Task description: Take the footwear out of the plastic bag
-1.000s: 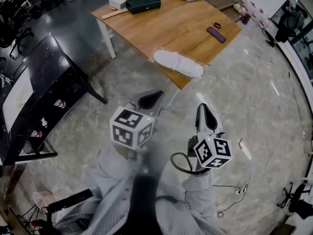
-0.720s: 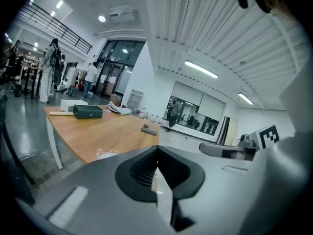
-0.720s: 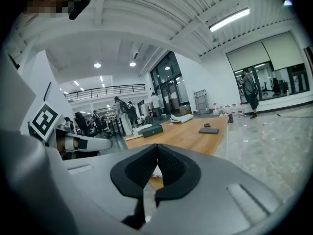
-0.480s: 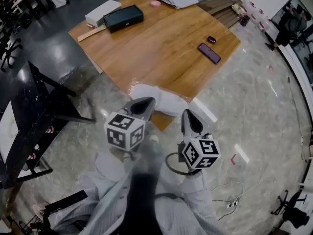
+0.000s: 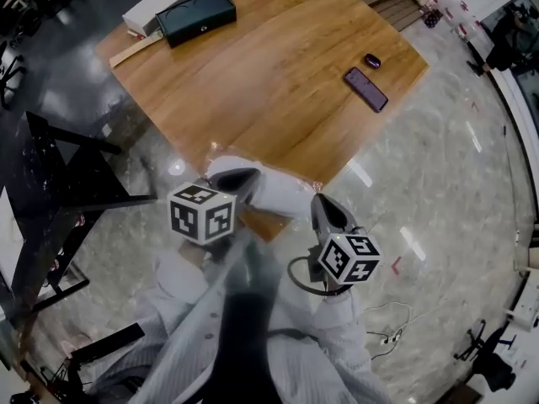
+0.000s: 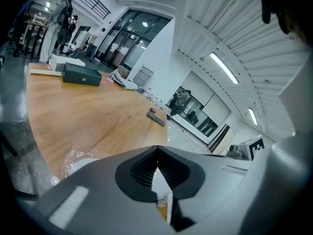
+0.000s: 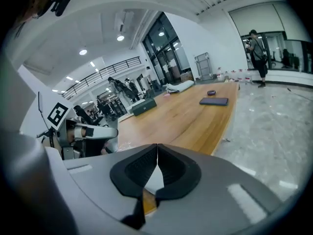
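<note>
Bagged footwear (image 5: 282, 190) lies at the table (image 5: 278, 74) corner, beside open floor (image 5: 438, 192).

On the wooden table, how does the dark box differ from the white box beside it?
The dark box is blackish green; the white box is plain white. The dark box shows a small light spot on its side; the white box shows none. The white box lies nearer the table's corner than the dark box. Both are flat, rectangular and lie side by side on the wooden table.

Wooden table (image 5: 278, 82): bagged white footwear (image 5: 274, 188) at near corner, phone (image 5: 365, 88) right, dark case (image 5: 195, 18), white box (image 5: 157, 7) far left.
</note>
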Available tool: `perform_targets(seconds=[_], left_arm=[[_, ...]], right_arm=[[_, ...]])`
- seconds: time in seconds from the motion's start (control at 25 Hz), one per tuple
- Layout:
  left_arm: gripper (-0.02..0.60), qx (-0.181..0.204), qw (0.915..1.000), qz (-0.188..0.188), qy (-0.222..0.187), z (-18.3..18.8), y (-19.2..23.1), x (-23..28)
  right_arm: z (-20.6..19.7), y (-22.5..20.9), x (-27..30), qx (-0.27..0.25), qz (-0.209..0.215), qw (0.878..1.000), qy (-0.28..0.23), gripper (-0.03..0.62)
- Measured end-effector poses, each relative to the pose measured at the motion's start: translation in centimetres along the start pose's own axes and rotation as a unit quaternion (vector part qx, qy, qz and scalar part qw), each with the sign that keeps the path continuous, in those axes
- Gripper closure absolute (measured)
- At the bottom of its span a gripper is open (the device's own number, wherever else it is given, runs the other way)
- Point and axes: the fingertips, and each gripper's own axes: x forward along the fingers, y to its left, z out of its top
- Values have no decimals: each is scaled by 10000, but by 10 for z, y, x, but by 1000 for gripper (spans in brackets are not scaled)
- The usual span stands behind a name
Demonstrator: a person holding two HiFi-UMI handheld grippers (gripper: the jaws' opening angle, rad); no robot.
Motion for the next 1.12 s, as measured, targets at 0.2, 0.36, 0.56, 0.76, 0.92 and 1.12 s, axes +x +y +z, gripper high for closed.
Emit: perform_targets(seconds=[0.2, 0.36, 0.56, 0.76, 0.92, 1.12], left_arm=[[580, -719, 9953, -378, 530, -14, 35, -1], [517, -1181, 9894, -751, 397, -6, 80, -23], [365, -1439, 9824, -1012, 629, -6, 120, -55], [299, -1382, 9727, -1133, 1483, -30, 144, -53], [311, -1302, 9625, -1130, 2095, -50, 154, -37], [354, -1385, 9498, -1093, 2585, -63, 158, -25]], right_arm=[[-29, -36, 10, 570, -52, 9965, 614, 544], [-48, -63, 14, 1373, 490, 9848, 948, 517], [-77, -86, 8, 2171, 1121, 9601, 1363, 505], [-85, -87, 19, 2228, 1879, 9454, 1461, 507], [-103, -85, 29, 2566, 2232, 9234, 1778, 495], [-103, -73, 36, 2712, 2858, 9004, 1846, 497]])
